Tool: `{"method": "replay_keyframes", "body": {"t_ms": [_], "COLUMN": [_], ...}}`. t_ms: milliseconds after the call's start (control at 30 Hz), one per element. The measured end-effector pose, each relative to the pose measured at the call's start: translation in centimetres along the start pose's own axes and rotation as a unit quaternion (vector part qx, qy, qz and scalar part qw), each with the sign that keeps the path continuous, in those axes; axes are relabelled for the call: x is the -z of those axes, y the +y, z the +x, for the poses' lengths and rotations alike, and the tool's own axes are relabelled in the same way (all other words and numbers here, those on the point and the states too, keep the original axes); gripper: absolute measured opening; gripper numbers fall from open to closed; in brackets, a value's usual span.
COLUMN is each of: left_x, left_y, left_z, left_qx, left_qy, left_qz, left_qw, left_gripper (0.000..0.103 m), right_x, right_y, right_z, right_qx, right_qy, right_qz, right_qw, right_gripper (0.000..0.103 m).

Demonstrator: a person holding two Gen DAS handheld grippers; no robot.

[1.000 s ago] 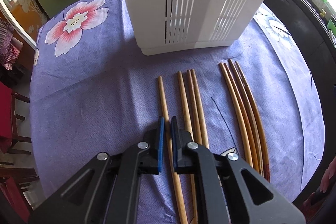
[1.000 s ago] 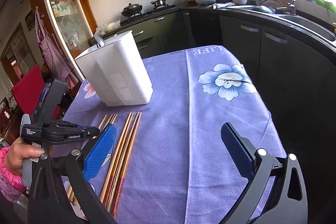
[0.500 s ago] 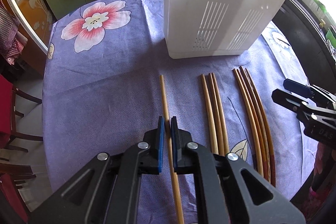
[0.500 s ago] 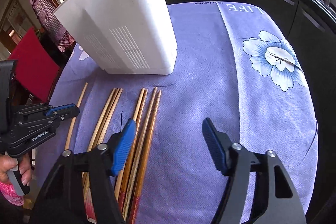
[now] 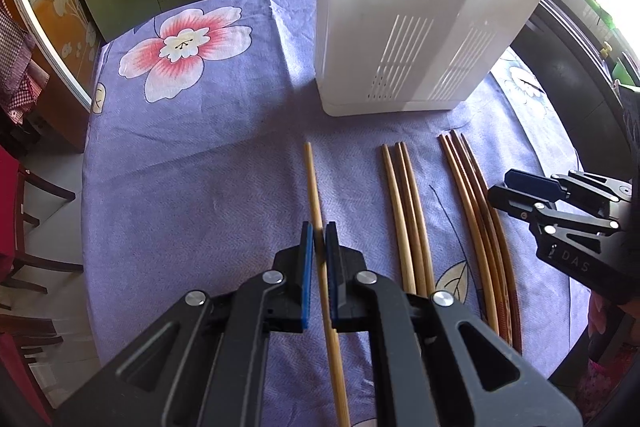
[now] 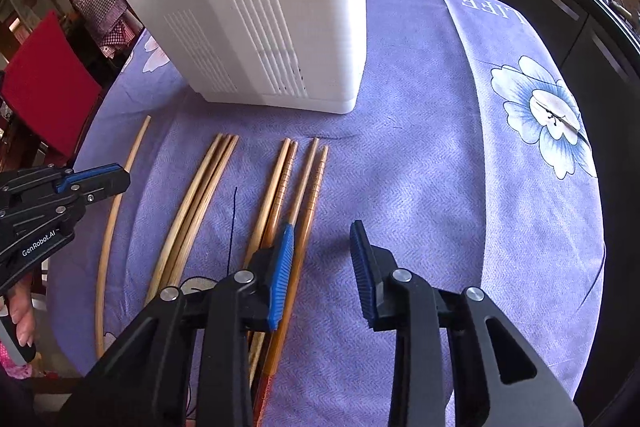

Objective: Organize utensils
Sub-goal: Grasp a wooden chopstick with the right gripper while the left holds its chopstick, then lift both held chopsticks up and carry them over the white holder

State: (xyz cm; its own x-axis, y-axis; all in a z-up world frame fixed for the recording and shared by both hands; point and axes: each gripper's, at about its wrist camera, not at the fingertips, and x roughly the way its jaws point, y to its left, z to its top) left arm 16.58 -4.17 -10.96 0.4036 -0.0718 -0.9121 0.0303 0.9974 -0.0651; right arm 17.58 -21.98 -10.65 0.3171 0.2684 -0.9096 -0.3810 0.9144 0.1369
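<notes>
Left gripper [image 5: 319, 247]: jaws nearly together, pinching the single chopstick [image 5: 314, 187] at about mid-length. Stick runs near to far between the pads; far tip points toward the bin [image 5: 400, 39]. Whether it is lifted clear of the cloth [image 5: 192, 167] cannot be told from either view. Compared with half a second ago the grip looks unchanged and the view has shifted only a little, so the left side is probably holding and waiting, not yet carrying.

Middle: three pale chopsticks [image 5: 404, 211] lie side by side on the cloth, untouched, apart from the single stick on their left.

Right of these: the darker set [image 5: 476, 219], four sticks lying close together, far ends just short of the bin's near wall.

Right gripper [image 6: 322, 259]: fingers spread wide, nothing between them. This is the main change. A second ago it was held back and high over the near right of the table; it has since come forward and down, and its left finger [image 6: 282, 263] now sits over the darker set [image 6: 304, 195], with the right finger over bare cloth.

Judgement: right side is lining up a pick on the rightmost dark stick or pair. Sticks lie tight together, so closing may catch more than intended. No chopstick is seen in the bin yet; task is at an early stage.
</notes>
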Motion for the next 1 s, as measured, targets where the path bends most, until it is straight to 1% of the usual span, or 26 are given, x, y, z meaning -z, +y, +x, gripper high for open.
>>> {"method": "replay_keyframes", "body": {"t_ms": [33, 67, 200, 300, 367, 400, 467, 567, 633, 667, 733, 767, 933, 1000], "left_x": [0.0, 0.0, 0.1, 0.1, 0.1, 0.1, 0.1, 0.1, 0.1, 0.1, 0.0, 0.0, -0.1, -0.1], "left_y": [0.0, 0.0, 0.0, -0.1, -0.1, -0.1, -0.1, 0.1, 0.3, 0.4, 0.4, 0.4, 0.2, 0.1], "left_z": [-0.1, -0.1, -0.1, 0.0, 0.0, -0.1, -0.3, -0.4, -0.4, -0.4, -0.3, -0.2, -0.3, -0.4], "left_qx": [0.0, 0.0, -0.001, -0.001, 0.0, 0.0, 0.0, 0.0, 0.0, 0.0, 0.0, 0.0, 0.001, 0.0], "left_qy": [-0.001, -0.001, -0.001, 0.0, 0.001, 0.001, -0.001, -0.001, -0.001, 0.0, 0.001, 0.001, 0.0, 0.0], "left_qz": [0.0, -0.001, 0.001, 0.002, 0.003, 0.004, 0.005, 0.004, 0.004, 0.004, 0.003, 0.003, 0.005, 0.007], "left_qw": [1.0, 1.0, 1.0, 1.0, 1.0, 1.0, 1.0, 1.0, 1.0, 1.0, 1.0, 1.0, 1.0, 1.0], "left_gripper": [0.007, 0.007, 0.007, 0.006, 0.006, 0.006, 0.007, 0.007, 0.007, 0.007, 0.007, 0.007, 0.006, 0.006], "right_x": [0.0, 0.1, 0.1, -0.2, -0.5, -0.6, -0.9, -1.1, -1.1, -1.2, -1.4, -1.5, -1.8, -1.5], "right_y": [0.2, 0.3, 0.9, 1.9, 2.4, 2.4, 2.0, 0.4, -0.4, -0.7, -0.9, -0.9, -0.1, 0.1], "right_z": [0.2, 0.2, 0.2, 0.6, 1.1, 1.3, 1.5, 1.0, 0.5, 0.2, -0.1, 0.0, 1.0, 1.2], "right_qx": [0.002, 0.003, 0.017, 0.019, 0.017, 0.022, 0.018, -0.018, -0.026, -0.027, -0.014, -0.007, -0.008, -0.001], "right_qy": [0.003, 0.002, 0.001, 0.004, 0.014, 0.014, 0.016, 0.017, 0.008, 0.002, -0.003, -0.001, 0.013, 0.014], "right_qz": [-0.002, -0.005, -0.013, -0.022, -0.026, -0.025, -0.018, 0.014, 0.026, 0.028, 0.024, 0.019, 0.0, -0.005], "right_qw": [1.0, 1.0, 1.0, 1.0, 0.999, 0.999, 1.0, 1.0, 0.999, 0.999, 1.0, 1.0, 1.0, 1.0], "right_gripper": [0.026, 0.026, 0.026, 0.026, 0.02, 0.015, 0.014, 0.015, 0.015, 0.017, 0.018, 0.018, 0.018, 0.018]}}
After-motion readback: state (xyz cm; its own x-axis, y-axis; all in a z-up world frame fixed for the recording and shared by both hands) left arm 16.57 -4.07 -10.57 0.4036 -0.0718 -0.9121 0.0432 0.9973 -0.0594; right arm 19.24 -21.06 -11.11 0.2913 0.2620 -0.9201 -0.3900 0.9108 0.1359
